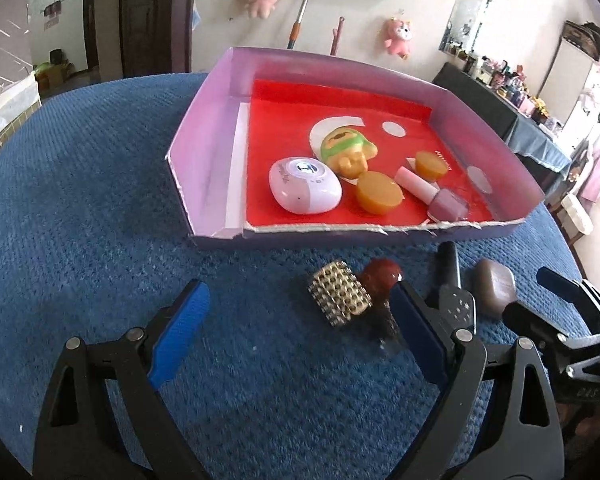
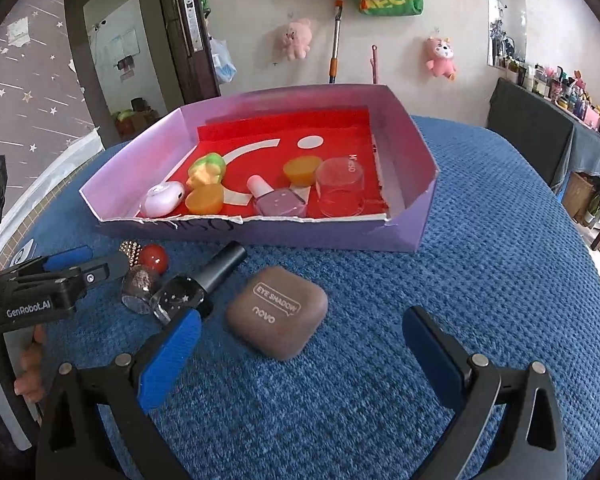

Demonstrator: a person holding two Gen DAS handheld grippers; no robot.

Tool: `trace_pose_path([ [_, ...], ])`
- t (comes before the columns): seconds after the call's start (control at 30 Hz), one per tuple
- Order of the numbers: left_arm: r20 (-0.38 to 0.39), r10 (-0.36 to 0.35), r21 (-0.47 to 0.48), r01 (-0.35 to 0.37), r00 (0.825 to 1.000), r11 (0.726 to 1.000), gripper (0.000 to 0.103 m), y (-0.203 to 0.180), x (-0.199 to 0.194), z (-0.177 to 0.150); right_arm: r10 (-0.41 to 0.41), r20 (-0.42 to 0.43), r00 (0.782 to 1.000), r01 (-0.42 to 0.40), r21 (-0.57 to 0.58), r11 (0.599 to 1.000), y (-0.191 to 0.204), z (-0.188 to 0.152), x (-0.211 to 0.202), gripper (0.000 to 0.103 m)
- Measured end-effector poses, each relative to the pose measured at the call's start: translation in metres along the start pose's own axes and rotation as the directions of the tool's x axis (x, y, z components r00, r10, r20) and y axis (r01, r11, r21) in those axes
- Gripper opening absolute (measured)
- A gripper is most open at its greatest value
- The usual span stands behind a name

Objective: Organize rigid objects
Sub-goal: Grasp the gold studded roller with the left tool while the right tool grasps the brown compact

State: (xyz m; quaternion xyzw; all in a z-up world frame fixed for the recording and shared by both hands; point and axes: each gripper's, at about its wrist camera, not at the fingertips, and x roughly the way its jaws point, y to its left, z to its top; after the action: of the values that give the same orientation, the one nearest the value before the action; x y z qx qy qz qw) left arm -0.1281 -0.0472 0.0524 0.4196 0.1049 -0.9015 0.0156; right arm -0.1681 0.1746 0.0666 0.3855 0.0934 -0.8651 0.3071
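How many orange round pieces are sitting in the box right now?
2. One orange piece lies near the front edge beside the white case; the other sits farther back, behind the pink nail polish. Others may be hidden.

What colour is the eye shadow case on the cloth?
Matte brown, with white lettering on its lid; the eye shadow case shows best in the right wrist view.
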Motion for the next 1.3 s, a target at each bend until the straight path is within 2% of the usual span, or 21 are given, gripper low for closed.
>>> trace_pose_path([
  [0.13,-0.021,0.031,0.017,-0.031,0.999,0.999,0.092,0.000,0.007,0.004,0.000,-0.007,1.000,0.000,-0.009,1.000,0.003,0.004,0.005,0.103],
  [0.3,-0.029,0.025,0.026,-0.024,0.999,0.999,0.093,0.003,0.010,0.003,-0.006,-0.026,1.000,0.006,-0.010,1.000,0.003,0.005,0.013,0.103],
  [0.47,-0.002,0.093,0.079,-0.093,0.996,0.993,0.094,0.003,0.004,0.000,-0.013,-0.052,0.999,0.013,-0.008,1.000,0.003,0.004,0.019,0.103],
  [0.8,-0.028,0.092,0.083,-0.089,0.995,0.993,0.089,0.003,0.018,0.001,-0.028,-0.098,0.995,0.026,-0.022,0.999,0.006,0.004,0.029,0.096],
  [0.87,-0.025,0.086,0.090,-0.083,0.996,0.992,0.081,0.001,0.018,0.000,-0.034,-0.100,0.994,0.032,-0.025,0.999,0.006,0.004,0.030,0.095],
  [0.9,-0.021,0.082,0.093,-0.080,0.996,0.992,0.078,0.000,0.017,0.001,-0.036,-0.098,0.995,0.034,-0.027,0.999,0.007,0.003,0.030,0.091],
  [0.97,-0.016,0.066,0.101,-0.064,0.998,0.993,0.058,-0.003,0.016,0.001,-0.040,-0.091,0.995,0.037,-0.036,0.999,0.009,0.003,0.030,0.085],
  [1.0,-0.013,0.059,0.108,-0.058,0.998,0.993,0.050,-0.004,0.016,0.001,-0.035,-0.086,0.996,0.032,-0.043,0.999,0.010,0.002,0.030,0.077],
  [1.03,-0.009,0.045,0.119,-0.044,0.999,0.992,0.036,-0.006,0.015,0.001,-0.030,-0.080,0.996,0.026,-0.051,0.998,0.011,0.002,0.028,0.063],
  [1.17,-0.003,0.020,0.137,-0.019,1.000,0.990,0.036,-0.009,0.009,0.000,-0.023,-0.059,0.998,0.019,-0.076,0.997,0.016,0.001,0.023,0.063],
  [1.3,0.036,0.011,0.143,-0.016,0.999,0.990,0.036,-0.010,-0.008,0.001,-0.001,-0.005,1.000,0.001,-0.077,0.997,0.017,0.006,0.005,0.063],
])
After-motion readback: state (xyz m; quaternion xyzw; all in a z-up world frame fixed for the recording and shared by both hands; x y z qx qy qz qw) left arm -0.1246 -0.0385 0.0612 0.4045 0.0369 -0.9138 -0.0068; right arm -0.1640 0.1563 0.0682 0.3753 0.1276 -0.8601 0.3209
